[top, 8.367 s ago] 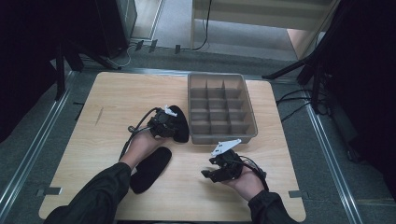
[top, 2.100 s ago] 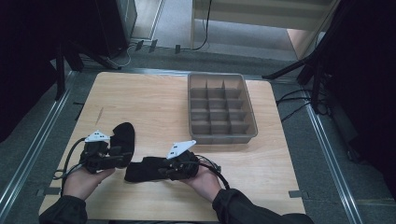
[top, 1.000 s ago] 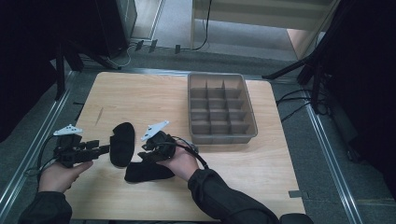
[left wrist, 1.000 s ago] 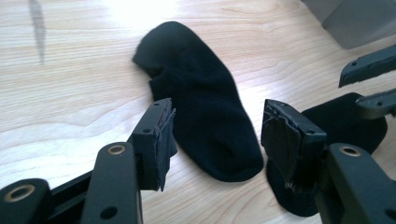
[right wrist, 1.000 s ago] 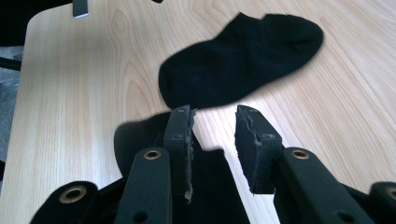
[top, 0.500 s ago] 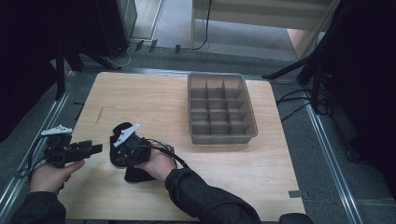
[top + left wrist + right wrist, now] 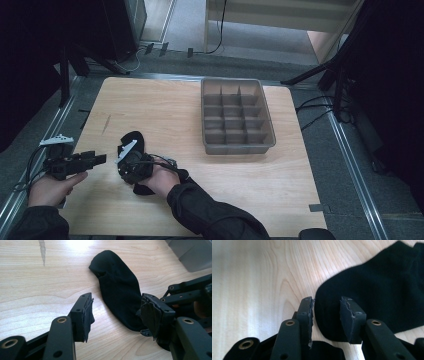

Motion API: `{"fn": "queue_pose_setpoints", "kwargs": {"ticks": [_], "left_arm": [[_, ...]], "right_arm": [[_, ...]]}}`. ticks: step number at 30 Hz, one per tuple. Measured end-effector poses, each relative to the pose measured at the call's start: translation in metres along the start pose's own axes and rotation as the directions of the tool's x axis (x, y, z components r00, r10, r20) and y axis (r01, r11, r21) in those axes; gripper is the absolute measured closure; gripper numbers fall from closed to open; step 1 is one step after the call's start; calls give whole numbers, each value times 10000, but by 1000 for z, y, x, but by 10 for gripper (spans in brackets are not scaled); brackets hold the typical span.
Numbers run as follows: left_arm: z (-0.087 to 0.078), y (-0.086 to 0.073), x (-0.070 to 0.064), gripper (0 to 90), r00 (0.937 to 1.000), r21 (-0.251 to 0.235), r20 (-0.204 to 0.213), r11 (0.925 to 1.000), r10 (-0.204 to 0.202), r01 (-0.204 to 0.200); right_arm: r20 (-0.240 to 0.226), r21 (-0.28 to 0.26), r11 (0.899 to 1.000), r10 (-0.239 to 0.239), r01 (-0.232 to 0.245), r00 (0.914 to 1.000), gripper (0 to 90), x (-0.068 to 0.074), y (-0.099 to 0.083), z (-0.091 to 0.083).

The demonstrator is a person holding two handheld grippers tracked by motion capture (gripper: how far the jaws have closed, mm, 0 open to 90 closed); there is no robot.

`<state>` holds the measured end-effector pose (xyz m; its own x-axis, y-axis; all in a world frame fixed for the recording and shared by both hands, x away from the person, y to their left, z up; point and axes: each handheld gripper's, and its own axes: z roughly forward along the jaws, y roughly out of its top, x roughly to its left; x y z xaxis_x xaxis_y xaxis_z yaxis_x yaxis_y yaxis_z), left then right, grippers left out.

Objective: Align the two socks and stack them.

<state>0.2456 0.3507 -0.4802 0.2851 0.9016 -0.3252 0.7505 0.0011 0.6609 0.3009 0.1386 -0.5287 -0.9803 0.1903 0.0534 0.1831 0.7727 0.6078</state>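
Left gripper (image 7: pixel 97 159) hangs at the table's (image 7: pixel 200 120) left edge, well left of the grey divided tray (image 7: pixel 237 116), jaws spread wide and holding nothing, aimed at the black sock (image 7: pixel 117 290); that sock lies flat on the wood just past those jaws, its long axis running away from the person, rounded end farthest; right gripper (image 7: pixel 327 315) sits just right of it, jaws partly open astride the sock's near end, not clamped that I can see; a second dark piece (image 7: pixel 142 189) under the right hand (image 7: pixel 162 179) is mostly hidden, hard to make out.
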Motion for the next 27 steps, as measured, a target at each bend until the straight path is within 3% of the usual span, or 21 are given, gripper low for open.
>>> {"fn": "queue_pose_setpoints", "kwargs": {"ticks": [10, 14, 22, 27], "left_arm": [[-2, -1, 3, 425, 9998, -120, -126, 9999, -125, 124], [-2, -1, 3, 426, 9997, -65, -239, 10000, -72, 70], [-2, -1, 2, 427, 9995, -60, -308, 10000, 45, -47], [-3, -2, 1, 427, 9994, -93, -332, 9999, 73, -76]], "right_arm": [[765, 101, 9995, -299, 292, 9966, 815, 2, -3, 2], [507, 265, 9996, 52, -66, 9987, 844, -5, 1, 0], [736, -142, 9996, -218, 229, 9971, 847, -14, 30, -41], [911, -479, 9987, -125, 170, 9958, 847, -17, 48, -72]]}}
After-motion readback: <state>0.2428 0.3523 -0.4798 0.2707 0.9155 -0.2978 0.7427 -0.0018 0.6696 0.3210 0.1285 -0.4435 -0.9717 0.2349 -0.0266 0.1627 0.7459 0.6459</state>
